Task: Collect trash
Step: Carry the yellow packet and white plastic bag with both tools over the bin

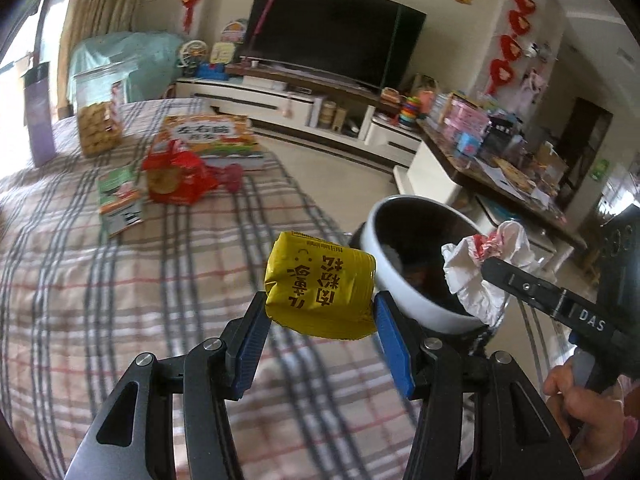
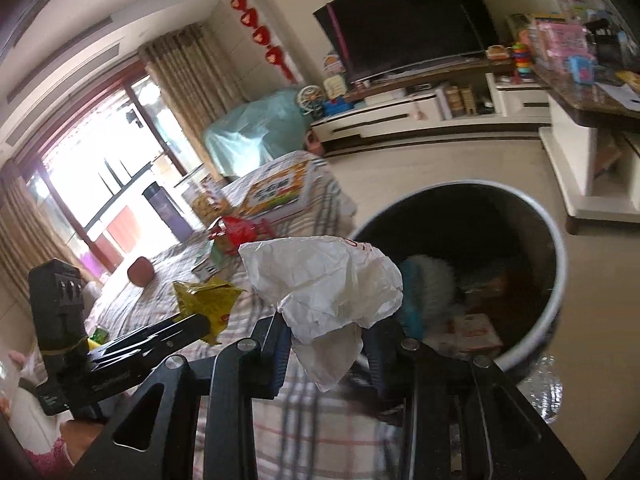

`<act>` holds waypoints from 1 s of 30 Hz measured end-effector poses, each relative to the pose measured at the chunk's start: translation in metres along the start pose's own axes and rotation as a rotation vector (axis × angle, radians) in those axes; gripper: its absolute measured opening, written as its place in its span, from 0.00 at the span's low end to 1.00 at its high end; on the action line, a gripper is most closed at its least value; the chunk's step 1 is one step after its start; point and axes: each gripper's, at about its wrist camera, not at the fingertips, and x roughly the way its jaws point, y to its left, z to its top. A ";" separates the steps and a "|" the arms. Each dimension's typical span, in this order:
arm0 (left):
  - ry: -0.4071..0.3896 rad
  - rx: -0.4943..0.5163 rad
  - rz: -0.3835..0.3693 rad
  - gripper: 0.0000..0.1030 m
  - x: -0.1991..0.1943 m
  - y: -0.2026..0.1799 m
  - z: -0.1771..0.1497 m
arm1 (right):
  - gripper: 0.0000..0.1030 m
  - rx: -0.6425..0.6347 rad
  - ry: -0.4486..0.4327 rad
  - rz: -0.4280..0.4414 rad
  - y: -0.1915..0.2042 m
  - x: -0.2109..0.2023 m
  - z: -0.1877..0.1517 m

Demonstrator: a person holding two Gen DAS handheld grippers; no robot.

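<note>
My left gripper (image 1: 320,314) is shut on a yellow snack packet (image 1: 320,284), its blue pads pressing on both sides, above the plaid-covered table (image 1: 120,300). Just right of it stands a round white trash bin (image 1: 384,280) with a dark inside. My right gripper (image 2: 328,332) is shut on a crumpled white wrapper (image 2: 320,276) close to the bin's rim (image 2: 560,264). In the left wrist view the right gripper (image 1: 490,266) holds that wrapper (image 1: 476,280) over the bin's right edge. In the right wrist view the left gripper (image 2: 200,320) and its yellow packet (image 2: 208,300) show at the left.
Farther back on the table lie a red snack bag (image 1: 176,178), a picture book (image 1: 212,136), a green booklet (image 1: 120,196), a cookie jar (image 1: 98,128) and a purple bottle (image 1: 38,120). Trash lies in the bin (image 2: 472,328). A hand (image 1: 580,396) grips the right handle.
</note>
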 end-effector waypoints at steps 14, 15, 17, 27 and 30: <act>0.024 0.071 -0.041 0.50 0.032 -0.039 0.010 | 0.32 0.027 -0.010 -0.061 -0.035 -0.011 0.006; 0.025 0.076 -0.044 0.50 0.034 -0.042 0.011 | 0.32 0.028 -0.008 -0.064 -0.037 -0.011 0.007; 0.027 0.090 -0.046 0.50 0.039 -0.047 0.013 | 0.32 0.027 -0.005 -0.069 -0.042 -0.010 0.009; 0.044 0.128 -0.059 0.50 0.071 -0.067 0.024 | 0.32 0.023 0.021 -0.106 -0.056 0.000 0.021; 0.053 0.134 -0.061 0.50 0.081 -0.072 0.025 | 0.33 0.025 0.029 -0.112 -0.061 0.004 0.024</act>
